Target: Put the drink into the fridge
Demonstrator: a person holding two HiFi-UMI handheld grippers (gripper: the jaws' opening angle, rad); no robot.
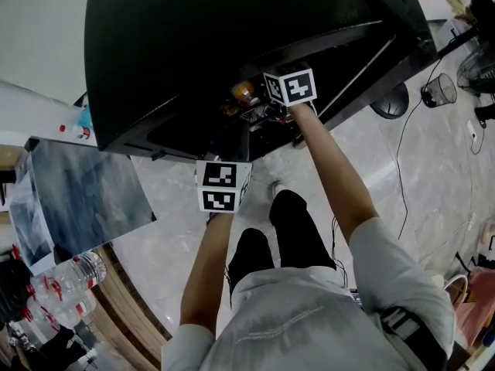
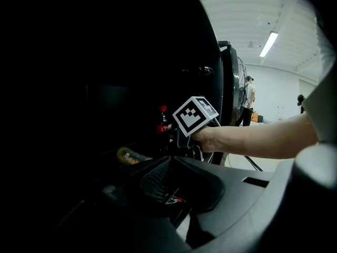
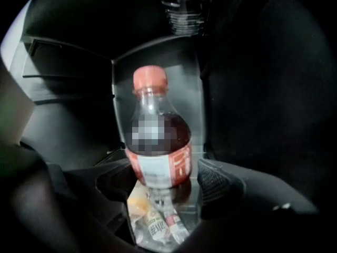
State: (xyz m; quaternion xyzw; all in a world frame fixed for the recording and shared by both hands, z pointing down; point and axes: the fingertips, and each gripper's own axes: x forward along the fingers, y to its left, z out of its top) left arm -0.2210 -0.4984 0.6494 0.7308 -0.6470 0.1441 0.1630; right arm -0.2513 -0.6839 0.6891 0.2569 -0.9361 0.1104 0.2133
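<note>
1. The big black fridge (image 1: pixel 193 45) stands open for loading.
2. The right gripper (image 3: pixel 164 187) keeps its jaws apart around the red-capped plastic bottle of dark drink (image 3: pixel 158 146), probably to release it.
3. The left gripper (image 2: pixel 171 165), jaws together and empty, hangs outside.
4. The bottle stands upright on a glass shelf (image 3: pixel 196 136) inside.

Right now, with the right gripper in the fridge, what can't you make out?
Inside of the fridge: left gripper view, nearly black; shelves behind the cola bottle are lost in shadow.
Jaws of the right gripper: head view, lost behind its cube and the dark interior.
The lying bottle below the cola bottle: right gripper view, cut off by the gripper body; label too small.
The water bottles: head view, cropped by the left edge; count unclear.
</note>
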